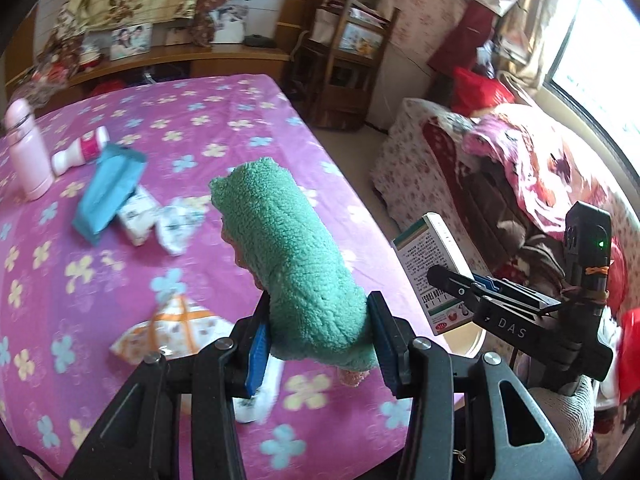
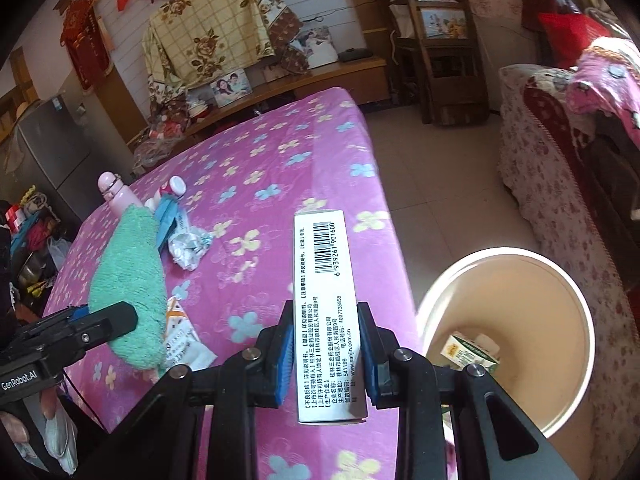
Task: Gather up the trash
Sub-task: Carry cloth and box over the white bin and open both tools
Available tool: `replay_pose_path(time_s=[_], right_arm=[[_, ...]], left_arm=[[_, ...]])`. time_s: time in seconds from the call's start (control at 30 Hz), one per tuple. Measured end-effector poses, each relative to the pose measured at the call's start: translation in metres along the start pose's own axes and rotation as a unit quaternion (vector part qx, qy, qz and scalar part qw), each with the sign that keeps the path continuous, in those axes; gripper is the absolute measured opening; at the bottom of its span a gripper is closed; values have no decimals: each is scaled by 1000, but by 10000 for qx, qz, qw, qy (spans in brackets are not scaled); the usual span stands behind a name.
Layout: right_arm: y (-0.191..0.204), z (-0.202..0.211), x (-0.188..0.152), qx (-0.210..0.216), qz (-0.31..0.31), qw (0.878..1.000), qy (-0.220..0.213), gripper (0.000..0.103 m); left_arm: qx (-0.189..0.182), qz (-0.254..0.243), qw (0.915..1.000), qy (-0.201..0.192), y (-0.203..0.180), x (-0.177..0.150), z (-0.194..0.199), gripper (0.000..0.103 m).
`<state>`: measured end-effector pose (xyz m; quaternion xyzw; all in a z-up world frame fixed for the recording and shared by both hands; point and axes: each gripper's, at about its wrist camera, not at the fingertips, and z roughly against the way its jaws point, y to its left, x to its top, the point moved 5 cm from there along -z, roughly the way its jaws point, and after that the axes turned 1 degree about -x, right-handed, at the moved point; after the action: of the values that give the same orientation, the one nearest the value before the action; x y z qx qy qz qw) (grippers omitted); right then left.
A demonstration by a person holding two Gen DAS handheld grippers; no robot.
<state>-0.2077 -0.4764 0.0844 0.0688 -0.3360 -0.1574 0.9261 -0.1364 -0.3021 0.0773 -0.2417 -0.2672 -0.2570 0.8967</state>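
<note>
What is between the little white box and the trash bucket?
Nothing visible. The right hand-held gripper holds the white box above the bed's edge, and the bucket sits open on the floor right beside it, its mouth uncovered.

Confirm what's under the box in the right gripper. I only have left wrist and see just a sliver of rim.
Observer: A cream bin stands open on the floor beside the table. In the right wrist view its mouth sits to the right of the box.
Operator: Bin empty?
Observer: No. A green-and-white carton lies at the bottom.
Operator: Grip on the box?
Observer: The right gripper has a pad pressed on each side of the box near its lower end, with the barcode face toward the camera.
</note>
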Motion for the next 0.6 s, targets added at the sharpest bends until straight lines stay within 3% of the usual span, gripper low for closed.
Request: replay_pose_path(time_s=[0.6], right_arm=[[-141,28,-26,-691,-1018,9924,-21,31]], left_arm=[[-519,-715,9947,529,-120,-2,-80,47]])
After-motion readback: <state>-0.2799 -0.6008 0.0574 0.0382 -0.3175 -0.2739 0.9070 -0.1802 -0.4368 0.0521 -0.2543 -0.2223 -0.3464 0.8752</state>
